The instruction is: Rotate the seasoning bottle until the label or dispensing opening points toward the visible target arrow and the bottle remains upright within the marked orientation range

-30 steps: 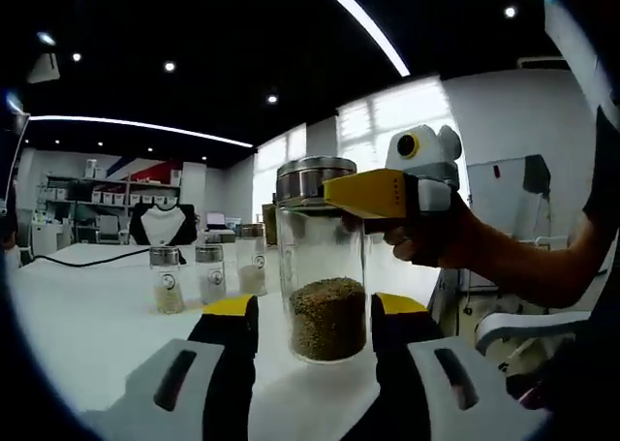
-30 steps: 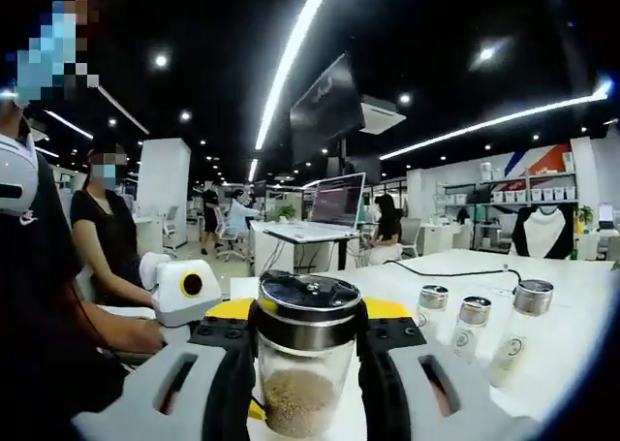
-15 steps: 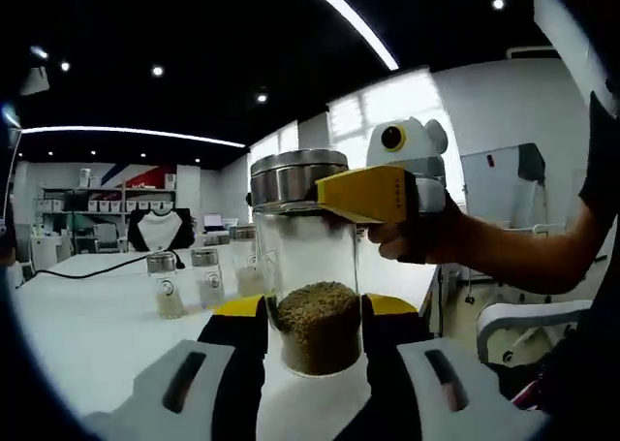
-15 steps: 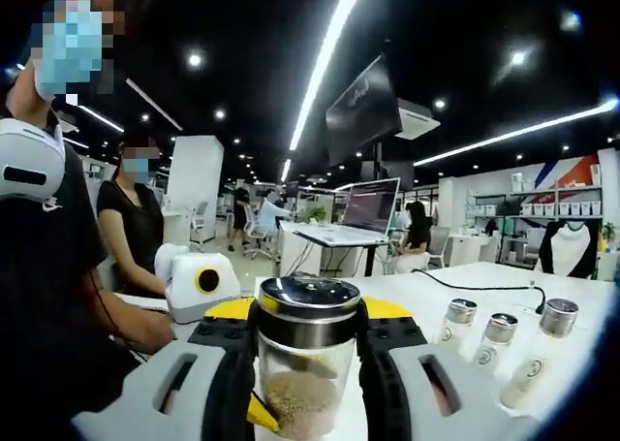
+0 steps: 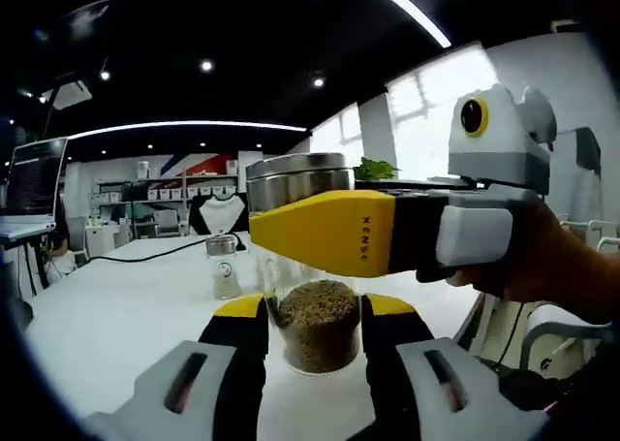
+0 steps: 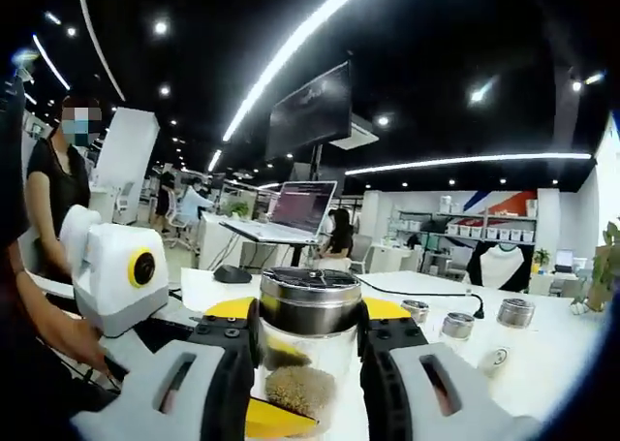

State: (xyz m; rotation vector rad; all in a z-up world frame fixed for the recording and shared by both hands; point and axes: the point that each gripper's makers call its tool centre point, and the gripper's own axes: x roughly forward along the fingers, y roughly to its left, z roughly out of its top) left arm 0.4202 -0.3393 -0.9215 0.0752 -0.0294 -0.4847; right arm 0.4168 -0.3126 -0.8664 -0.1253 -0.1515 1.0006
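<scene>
White bench (image 5: 116,325) runs across the lower frame, a small shaker (image 5: 224,266) left of centre. At centre the seasoning bottle (image 5: 310,310) stands upright, the left gripper (image 5: 312,327) pinching its glass base. Higher, the right gripper (image 6: 308,339) clamps its steel cap (image 6: 310,300).

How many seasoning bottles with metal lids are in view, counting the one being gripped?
4: the clear glass seasoning bottle with brown granules, held between the right gripper's jaws, and three small metal-lidded glass bottles on the white table behind. More may be hidden.
</scene>
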